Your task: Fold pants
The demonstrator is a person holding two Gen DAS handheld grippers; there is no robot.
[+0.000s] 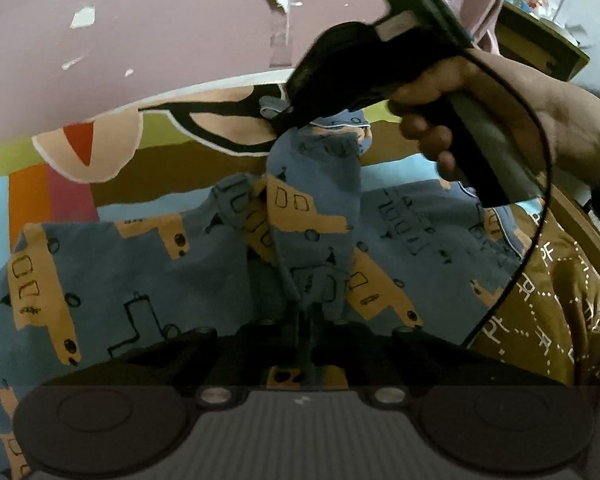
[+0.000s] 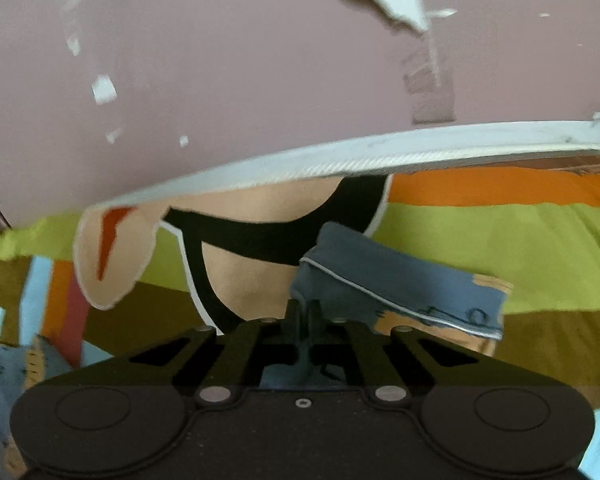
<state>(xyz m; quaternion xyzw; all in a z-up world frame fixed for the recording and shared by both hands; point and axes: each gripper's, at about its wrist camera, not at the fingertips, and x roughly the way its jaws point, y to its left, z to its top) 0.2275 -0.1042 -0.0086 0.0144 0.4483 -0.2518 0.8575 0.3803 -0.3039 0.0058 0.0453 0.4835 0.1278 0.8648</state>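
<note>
The pants (image 1: 140, 264) are blue with orange bus prints and lie spread on a colourful bedsheet. My left gripper (image 1: 306, 312) is shut on a fold of the pants near the middle. A strip of the cloth rises from it up to my right gripper (image 1: 288, 118), which is held above by a hand and is shut on the hem. In the right wrist view my right gripper (image 2: 305, 312) is shut on the white-piped pants hem (image 2: 400, 280), lifted above the sheet.
The bedsheet (image 2: 500, 240) has green, orange, brown and light blue patches. A pink peeling wall (image 2: 260, 80) rises behind the bed's white edge (image 2: 340, 160). The person's brown patterned clothing (image 1: 548, 300) is at the right. A shelf (image 1: 540, 40) stands at the far right.
</note>
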